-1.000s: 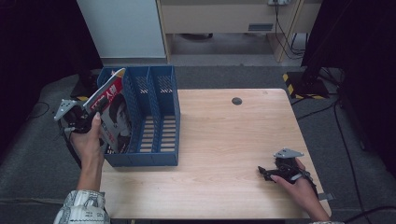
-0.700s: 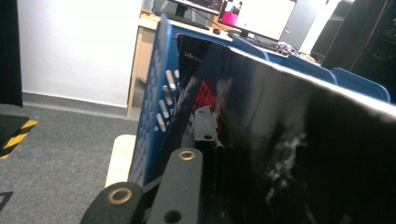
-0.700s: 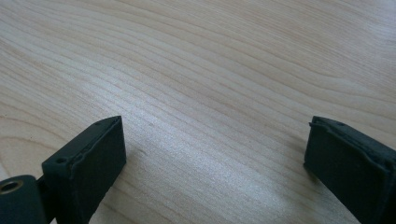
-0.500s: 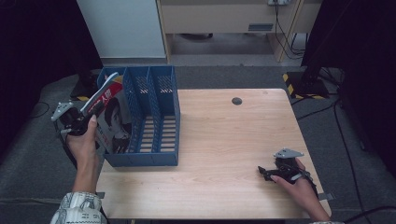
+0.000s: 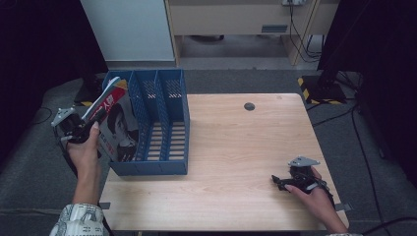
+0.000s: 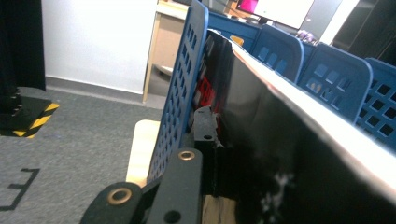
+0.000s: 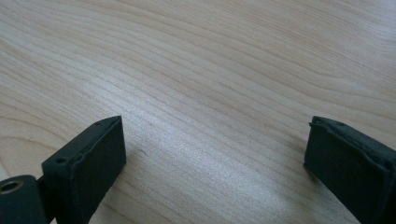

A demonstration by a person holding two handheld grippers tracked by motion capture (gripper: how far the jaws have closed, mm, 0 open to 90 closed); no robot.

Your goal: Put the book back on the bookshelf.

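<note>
So the left tongs (image 5: pixel 96 119) are clamped on a magazine (image 5: pixel 115 123), holding it tilted in the leftmost slot of the blue file rack (image 5: pixel 162 128), right at the counter (image 5: pixel 236 147) edge. The rack wall sits just beside those tongs. The right tongs (image 5: pixel 276 180) rest on the counter well apart from the rack, spread wide with nothing between them.

Your magazine (image 6: pixel 299 154) runs off the right and bottom edges of the left gripper view, its cover too dark and blurred to read. In the high view, the blue file rack (image 5: pixel 162 123) hides the magazine's lower edge.
</note>
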